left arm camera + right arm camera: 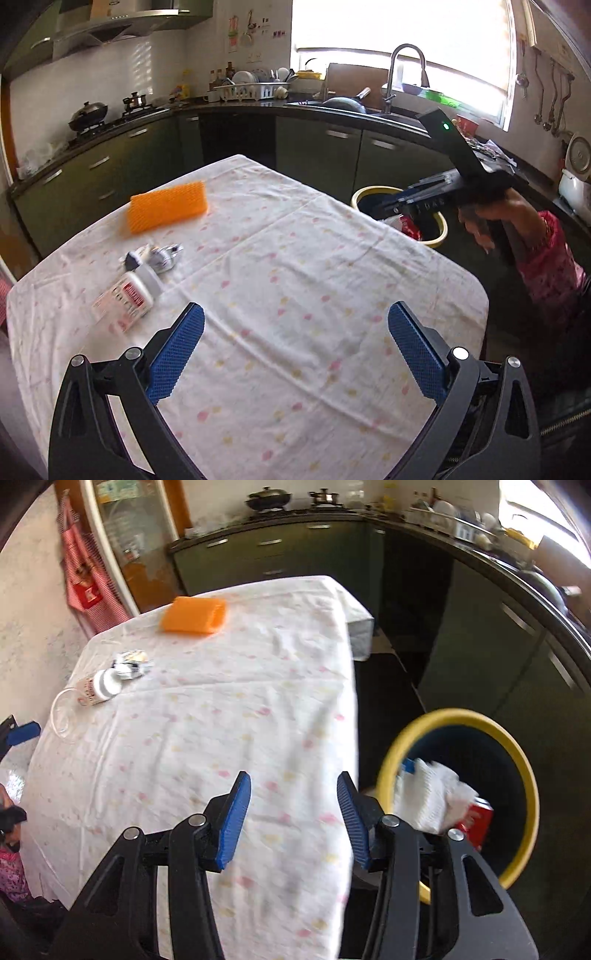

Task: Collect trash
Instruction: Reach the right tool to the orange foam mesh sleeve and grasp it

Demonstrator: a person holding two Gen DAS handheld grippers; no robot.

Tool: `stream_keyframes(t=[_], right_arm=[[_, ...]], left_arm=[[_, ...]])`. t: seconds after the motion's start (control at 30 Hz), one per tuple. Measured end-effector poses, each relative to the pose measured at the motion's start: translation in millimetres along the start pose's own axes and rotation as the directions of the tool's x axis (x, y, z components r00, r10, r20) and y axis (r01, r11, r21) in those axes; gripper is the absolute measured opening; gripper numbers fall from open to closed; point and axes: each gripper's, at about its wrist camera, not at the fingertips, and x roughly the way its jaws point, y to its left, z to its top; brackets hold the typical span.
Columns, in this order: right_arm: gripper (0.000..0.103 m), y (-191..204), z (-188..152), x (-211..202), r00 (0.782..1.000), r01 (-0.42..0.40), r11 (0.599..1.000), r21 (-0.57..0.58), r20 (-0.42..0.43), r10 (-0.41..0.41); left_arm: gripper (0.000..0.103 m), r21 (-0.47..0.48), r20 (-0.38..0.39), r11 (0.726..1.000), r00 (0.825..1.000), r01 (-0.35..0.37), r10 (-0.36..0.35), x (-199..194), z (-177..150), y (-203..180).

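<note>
The left hand-held gripper (295,354) is spread wide and empty above the cloth-covered tabletop (295,266). The right hand-held gripper (293,819), parted, pinches nothing. A white plastic bottle (125,299), crumpled wrapper (159,258) and orange sponge (168,210) lie there; the yellow-rimmed bin (517,760) stands beside.

Wok (88,112) and pot (135,100) on stove; dish rack (246,89) beside sink faucet (400,70); red apron (86,579) hanging.

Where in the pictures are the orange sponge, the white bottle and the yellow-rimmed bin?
orange sponge (167,207), left wrist view, middle of its top face.
white bottle (123,301), left wrist view, its red label.
yellow-rimmed bin (458,716), right wrist view, far part of its rim.
</note>
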Motion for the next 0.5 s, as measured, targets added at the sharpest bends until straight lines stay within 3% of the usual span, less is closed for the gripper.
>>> stream_keyframes(t=[0.17, 0.3, 0.4, 0.5], right_arm=[[0.047, 72.1, 44.3, 34.6, 0.992, -0.128, 0.980, -0.155, -0.028, 0.125], [0.047, 121.0, 76.5, 65.4, 0.970, -0.241, 0.945, -0.221, -0.070, 0.231], [0.047, 143.1, 93.9, 87.6, 0.956, -0.291, 0.928, -0.231, -0.105, 0.273], [0.047, 160.5, 105.0, 107.9, 0.960, -0.277, 0.919, -0.280, -0.122, 0.252]], left_arm=[[0.098, -0.067, -0.008, 0.996, 0.998, -0.064, 0.063, -30.0, -36.7, 20.8], [0.098, -0.112, 0.001, 0.990, 0.997, -0.080, 0.081, -35.3, -46.9, 24.7], [0.098, -0.136, 0.006, 0.986, 0.996, -0.091, 0.093, -32.7, -51.4, 29.5], [0.098, -0.161, 0.004, 0.983, 0.996, -0.086, 0.088, -28.9, -53.9, 34.0]])
